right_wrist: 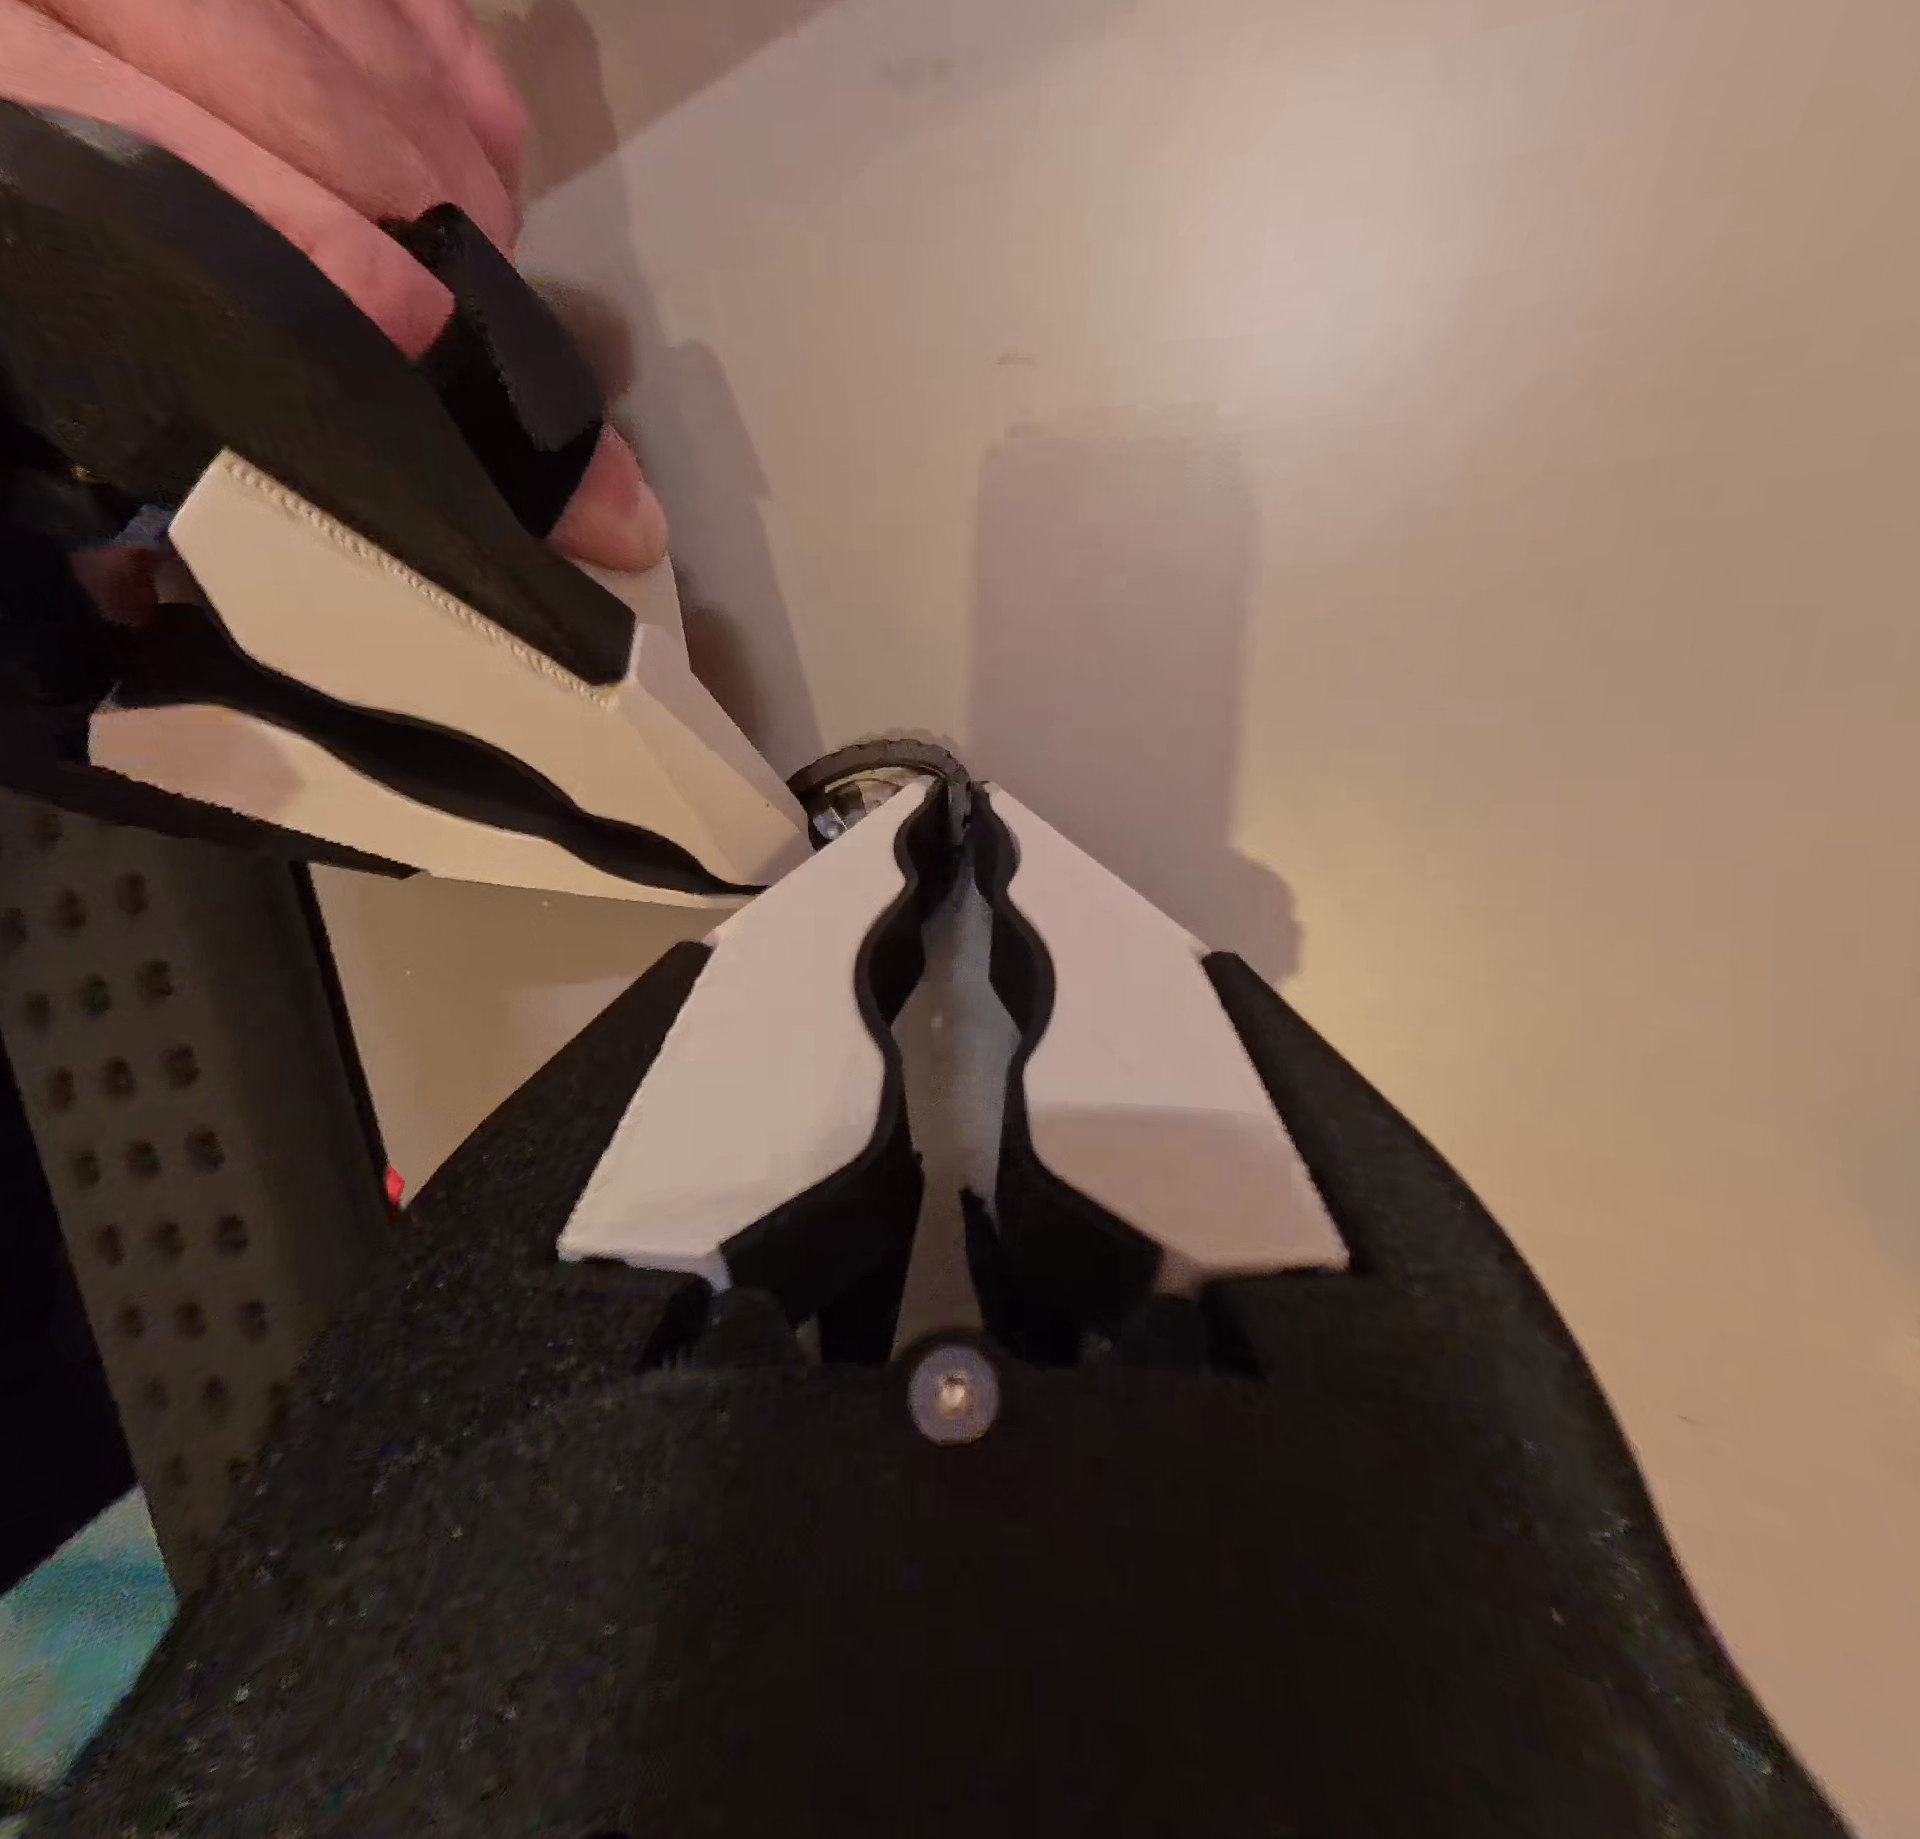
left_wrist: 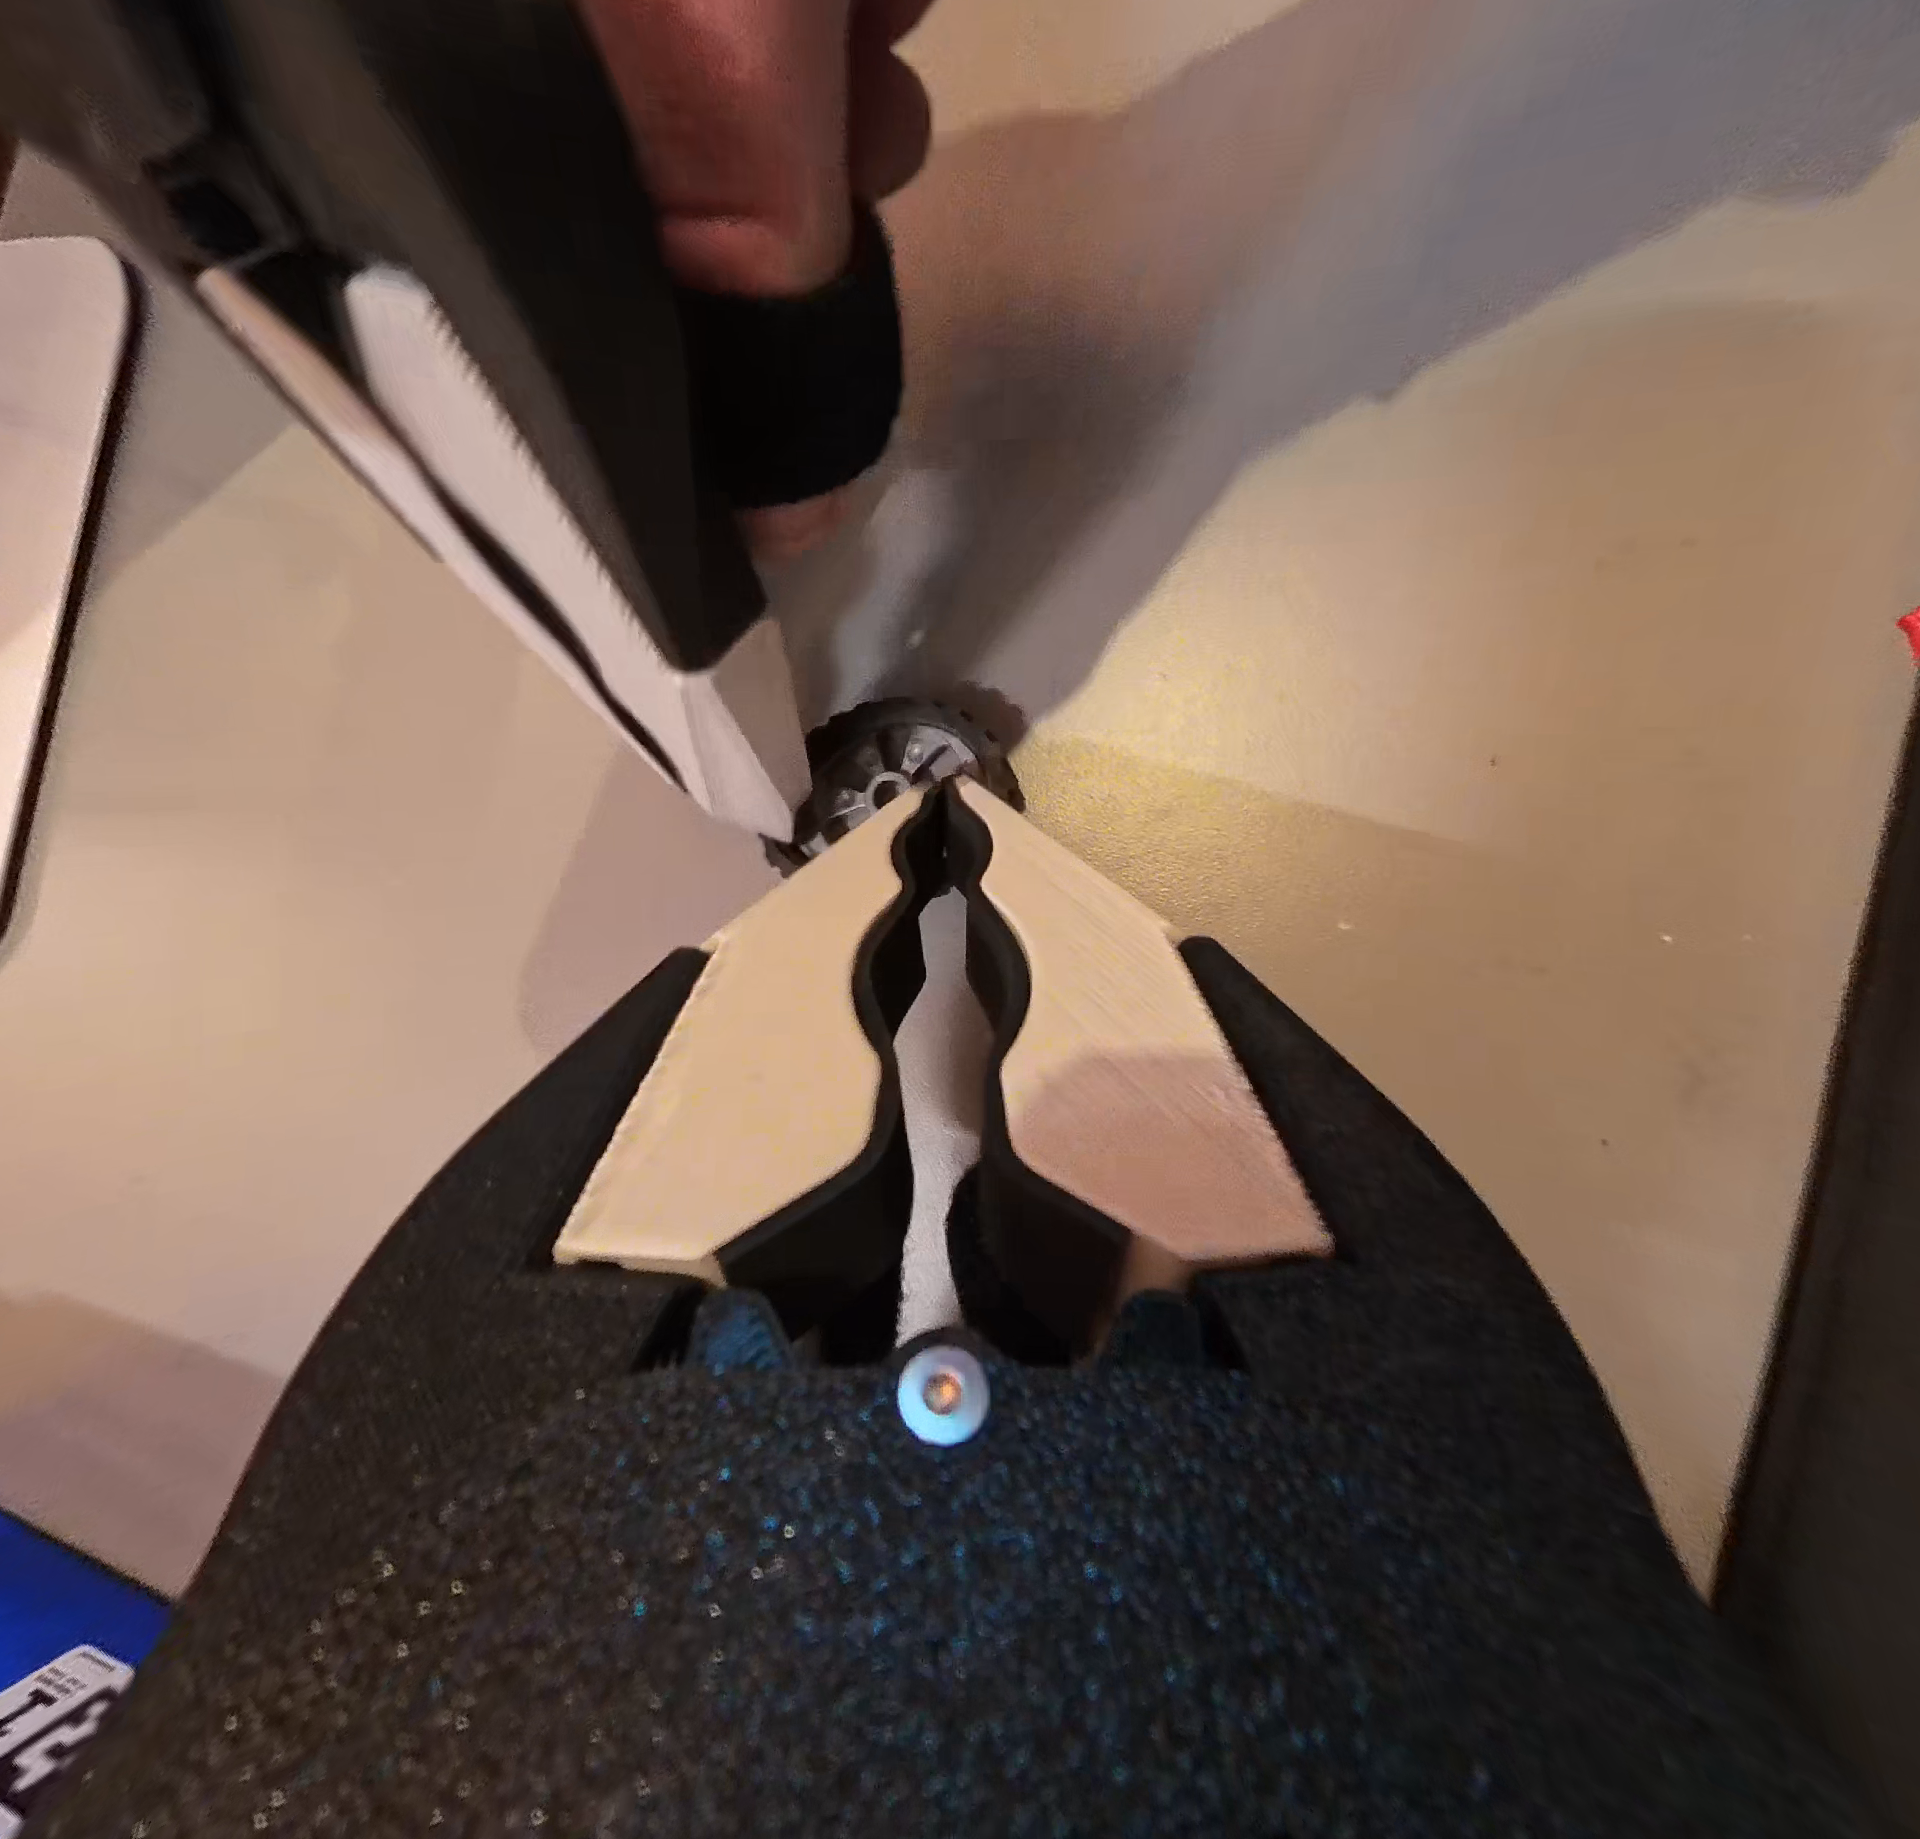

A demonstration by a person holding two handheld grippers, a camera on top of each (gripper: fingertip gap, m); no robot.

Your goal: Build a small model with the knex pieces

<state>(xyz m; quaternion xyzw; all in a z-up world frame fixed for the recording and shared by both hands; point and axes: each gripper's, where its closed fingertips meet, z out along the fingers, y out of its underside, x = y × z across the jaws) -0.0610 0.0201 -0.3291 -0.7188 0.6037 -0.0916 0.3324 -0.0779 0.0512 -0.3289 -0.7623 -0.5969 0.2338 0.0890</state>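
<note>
Both tools meet on one small toy wheel (left_wrist: 902, 773), black tyre on a grey hub, low over the pale counter (left_wrist: 1351, 750). The left tool (left_wrist: 948, 792) is clenched on the wheel's rim. The right tool (right_wrist: 956, 790) is likewise clenched on the tyre; in the left wrist view it enters from 10 o'clock, its tip touching the hub. No container is visible.

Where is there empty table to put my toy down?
Bare table lies right of the wheel, up to the dark panel. More lies left, toward the white tray. It is crowded at the wheel, where the left gripper and right gripper meet.
</note>
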